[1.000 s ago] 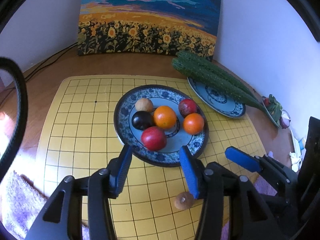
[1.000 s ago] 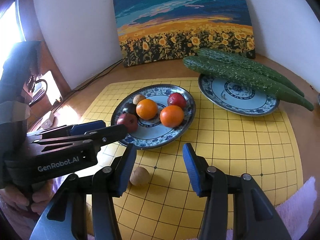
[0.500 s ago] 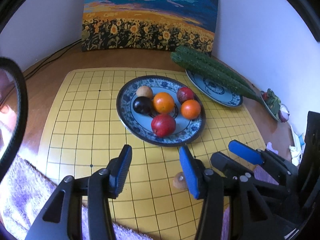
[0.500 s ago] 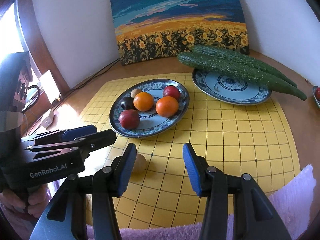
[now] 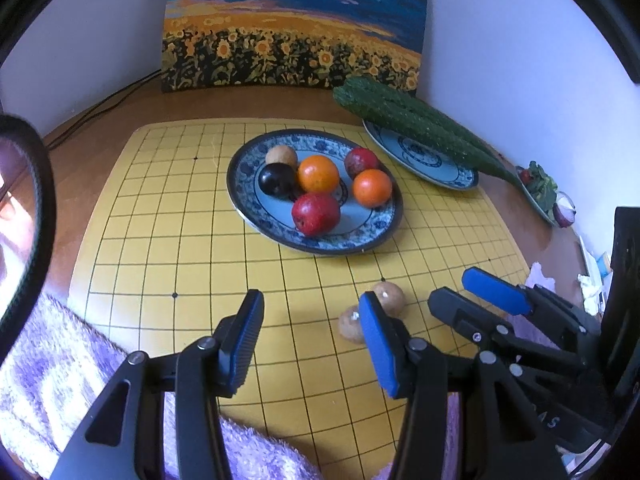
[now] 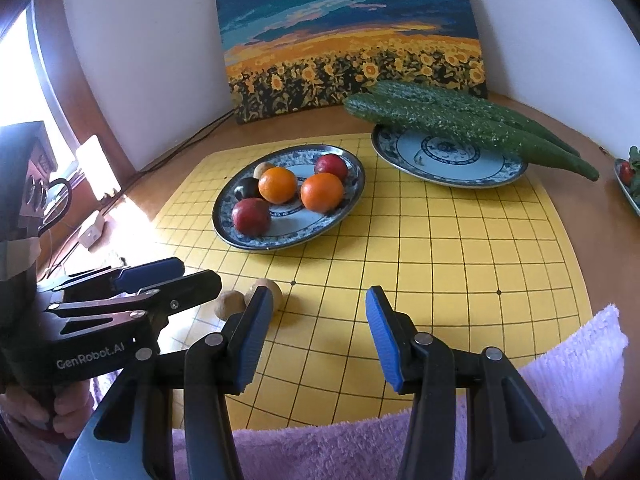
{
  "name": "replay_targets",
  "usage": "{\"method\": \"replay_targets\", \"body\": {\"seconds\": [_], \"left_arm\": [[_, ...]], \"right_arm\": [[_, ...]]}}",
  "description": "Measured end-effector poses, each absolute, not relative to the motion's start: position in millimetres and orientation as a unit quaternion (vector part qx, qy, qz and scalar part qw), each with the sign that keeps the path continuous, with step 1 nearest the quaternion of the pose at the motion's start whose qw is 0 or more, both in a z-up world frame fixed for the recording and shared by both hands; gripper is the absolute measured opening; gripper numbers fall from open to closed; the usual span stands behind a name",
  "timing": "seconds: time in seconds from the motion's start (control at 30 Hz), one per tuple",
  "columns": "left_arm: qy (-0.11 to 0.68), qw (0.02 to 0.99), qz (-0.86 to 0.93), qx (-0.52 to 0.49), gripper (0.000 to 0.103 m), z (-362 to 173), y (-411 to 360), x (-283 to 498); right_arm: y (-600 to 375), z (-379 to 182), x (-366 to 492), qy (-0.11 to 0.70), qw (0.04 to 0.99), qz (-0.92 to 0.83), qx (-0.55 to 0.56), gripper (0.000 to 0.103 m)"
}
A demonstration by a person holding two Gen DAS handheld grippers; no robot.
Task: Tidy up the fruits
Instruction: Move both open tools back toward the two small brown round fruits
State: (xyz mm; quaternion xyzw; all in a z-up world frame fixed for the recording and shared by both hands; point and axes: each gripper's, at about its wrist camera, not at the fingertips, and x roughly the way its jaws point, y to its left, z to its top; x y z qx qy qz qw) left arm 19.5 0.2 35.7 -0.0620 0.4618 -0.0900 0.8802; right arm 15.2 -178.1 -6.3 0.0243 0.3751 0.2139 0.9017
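Both the left gripper (image 5: 310, 344) and right gripper (image 6: 314, 338) gape wide, holding nothing; six fruits sit on the plate (image 5: 248, 204). Two brown fruits (image 5: 390, 296) lie between them, beside each inner finger; next, I judge, one closes on a fruit and carries it forward.

Wooden table (image 6: 600, 264) carries yellow grid mat (image 6: 440, 248), purple towel (image 6: 560, 380), leaning sunflower painting (image 6: 352, 36).

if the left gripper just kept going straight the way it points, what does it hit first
Probably bare yellow grid mat first. The left gripper is open and angled down at it. The two small brown fruits lie just right of that line, the fruit plate farther on. Depth is uncertain.
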Motion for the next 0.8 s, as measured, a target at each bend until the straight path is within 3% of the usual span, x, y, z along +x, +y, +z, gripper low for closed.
{"method": "replay_targets", "body": {"seconds": [0.8], "left_arm": [[0.466,0.875,-0.128,-0.033,0.052,27,-26,10]], "right_arm": [[-197,-14,17,0.381,0.903,0.195,0.046,0.05]]}}
